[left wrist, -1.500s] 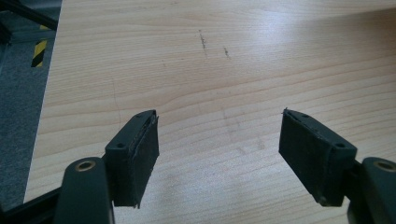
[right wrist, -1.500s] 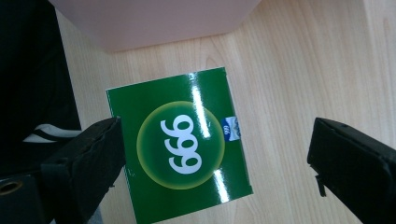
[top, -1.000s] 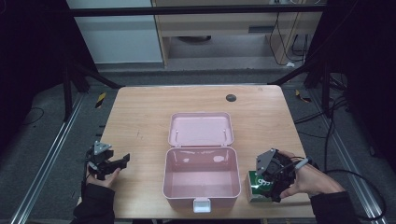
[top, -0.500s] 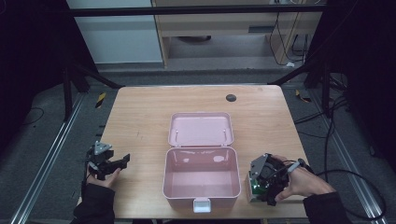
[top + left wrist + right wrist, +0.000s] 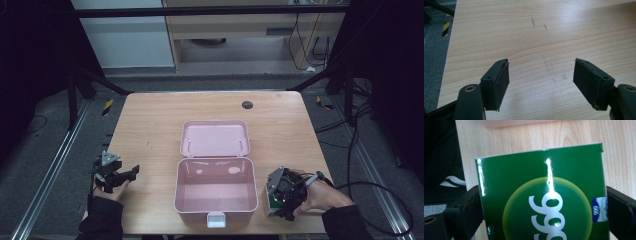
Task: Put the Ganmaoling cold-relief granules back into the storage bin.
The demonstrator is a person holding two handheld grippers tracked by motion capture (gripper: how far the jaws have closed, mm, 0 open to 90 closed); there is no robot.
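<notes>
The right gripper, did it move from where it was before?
Yes. The right gripper has slid toward the table's near edge, beside the pink box. Its jaws have just been closing, the green box between them.

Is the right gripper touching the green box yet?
Touching. In the right gripper view both black jaws sit flush against the sides of the green box, with no gap; the right gripper has just been closing on it.

The green box carries large white figures on its yellow-green circle; from here, upside down, they look like "666" or "999". A small blue label at its edge reads "999".
</notes>
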